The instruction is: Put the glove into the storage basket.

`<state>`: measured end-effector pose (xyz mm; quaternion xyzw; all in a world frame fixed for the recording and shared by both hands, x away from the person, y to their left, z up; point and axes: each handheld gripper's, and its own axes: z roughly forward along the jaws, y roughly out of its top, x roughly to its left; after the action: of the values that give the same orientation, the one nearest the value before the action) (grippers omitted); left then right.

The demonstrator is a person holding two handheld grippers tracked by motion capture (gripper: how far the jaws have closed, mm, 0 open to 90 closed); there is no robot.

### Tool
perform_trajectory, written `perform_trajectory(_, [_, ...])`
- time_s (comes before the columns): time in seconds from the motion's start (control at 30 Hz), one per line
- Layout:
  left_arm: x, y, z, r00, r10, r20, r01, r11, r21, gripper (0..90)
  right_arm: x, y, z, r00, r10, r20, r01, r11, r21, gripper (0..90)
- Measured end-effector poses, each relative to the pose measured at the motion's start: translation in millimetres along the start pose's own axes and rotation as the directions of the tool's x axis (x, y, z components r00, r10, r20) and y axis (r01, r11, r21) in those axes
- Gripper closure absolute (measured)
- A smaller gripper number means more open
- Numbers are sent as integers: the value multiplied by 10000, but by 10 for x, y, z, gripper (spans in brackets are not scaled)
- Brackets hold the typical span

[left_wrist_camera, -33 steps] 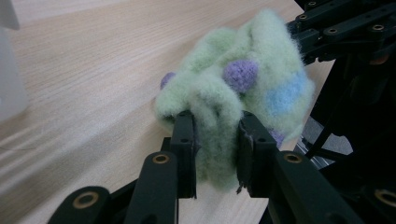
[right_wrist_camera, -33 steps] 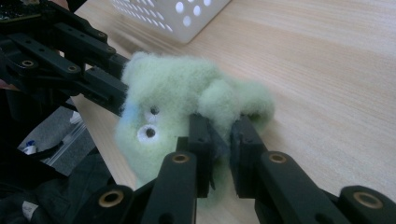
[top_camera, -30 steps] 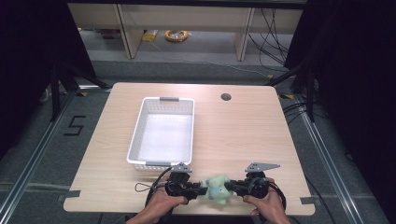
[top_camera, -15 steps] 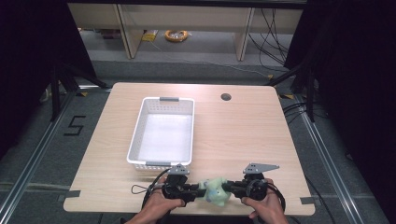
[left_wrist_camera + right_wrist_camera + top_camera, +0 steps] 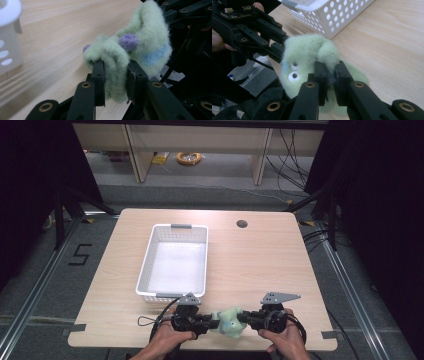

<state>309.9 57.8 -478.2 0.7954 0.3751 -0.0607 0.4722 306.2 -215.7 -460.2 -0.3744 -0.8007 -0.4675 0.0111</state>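
Observation:
A fuzzy pale green plush toy (image 5: pixel 229 321) with purple bumps, a blue patch and white eyes is held between both grippers near the table's front edge. My left gripper (image 5: pixel 210 322) is shut on one fold of the plush toy (image 5: pixel 117 62). My right gripper (image 5: pixel 241 318) is shut on another lobe of the plush toy (image 5: pixel 312 53). In the left gripper view my own gripper (image 5: pixel 115 80) pinches a thick green fold. In the right gripper view my own gripper (image 5: pixel 330 75) clamps green fuzz, with the other gripper's black frame at upper left.
An empty white perforated basket (image 5: pixel 148 265) stands on the wooden table (image 5: pixel 260 260) just beyond the grippers, left of centre. A round cable hole (image 5: pixel 242 224) sits at the table's far side. Open tabletop lies to the right.
Both grippers with the plush toy have drifted slightly nearer the table's front edge. Both stay shut on it.

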Motion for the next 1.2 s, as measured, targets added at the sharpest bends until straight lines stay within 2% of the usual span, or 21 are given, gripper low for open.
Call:
perform_trajectory(0.03, [1,-1,6,10000,-12,44,12,10000,-18,704,-1,-1,-4,10000,-6,68,6,10000,-6,831])
perform_trajectory(0.1, [19,-12,25,10000,-56,9,56,10000,80,704,-41,-17,30,9997,-146,-178,147,9999,79,830])
perform_trajectory(0.17, [37,-29,38,9996,-87,-263,95,9995,304,704,-12,-50,50,9977,677,43,-678,9964,500,824])
perform_trajectory(0.2, [60,-46,67,9996,-164,-210,167,9997,161,704,-45,-69,85,9987,463,191,-472,9977,490,819])
perform_trajectory(0.23, [80,-49,71,9995,-206,-248,215,9991,356,704,-58,-89,116,9977,627,276,-644,9958,652,811])
perform_trajectory(0.27, [89,-57,87,9989,-313,-336,326,9987,388,703,-91,-109,146,9973,567,475,-606,9944,861,801])
perform_trajectory(0.3, [114,-63,100,9993,-308,-204,317,9985,444,703,-96,-131,172,9940,950,540,-1002,9896,1036,786])
perform_trajectory(0.37, [128,-75,121,9988,-412,-259,425,9978,502,703,-154,-164,214,9937,697,882,-804,9889,1247,750])
perform_trajectory(0.43, [143,-78,123,9991,-346,-240,360,9974,623,703,-164,-178,228,9873,800,1372,-988,9858,1360,701])
perform_trajectory(0.53, [141,-82,122,9989,-362,-290,379,9975,601,703,-182,-184,250,9796,1188,1618,-1436,9780,1515,601])
perform_trajectory(0.57, [134,-86,126,9986,-410,-333,428,9975,563,702,-164,-189,267,9732,1754,1485,-1983,9675,1570,577])
perform_trajectory(0.6, [135,-90,130,9986,-419,-318,437,9974,575,702,-169,-189,264,9714,1789,1560,-2046,9643,1683,564])
perform_trajectory(0.63, [137,-94,132,9988,-389,-311,409,9970,653,702,-207,-200,278,9773,1527,1467,-1759,9713,1604,564])
perform_trajectory(0.73, [134,-106,144,9984,-407,-395,432,9969,659,702,-212,-212,312,9725,1853,1413,-2074,9647,1623,564])
perform_trajectory(0.83, [133,-113,144,9981,-451,-415,480,9963,710,702,-232,-218,321,9712,2030,1247,-2222,9606,1668,574])
perform_trajectory(0.87, [136,-116,143,9985,-384,-401,414,9962,767,702,-248,-228,338,9713,2158,999,-2298,9600,1600,611])
perform_trajectory(0.93, [133,-120,148,9984,-393,-399,423,9961,771,702,-261,-239,354,9716,2187,902,-2307,9603,1567,654])
perform_trajectory(0.97, [133,-120,148,9984,-393,-399,423,9961,771,702,-255,-242,356,9696,2313,803,-2415,9574,1583,668])
perform_trajectory(1.03, [113,-137,160,9975,-418,-574,463,9958,794,702,-268,-259,370,9697,2359,632,-2429,9585,1490,707])
perform_trajectory(1.1, [120,-139,163,9981,-453,-412,485,9957,794,703,-291,-276,390,9682,2469,399,-2500,9590,1337,745])
perform_trajectory(1.2, [109,-135,148,9979,-491,-413,522,9957,766,711,-288,-271,376,9742,2251,171,-2254,9651,1331,786])
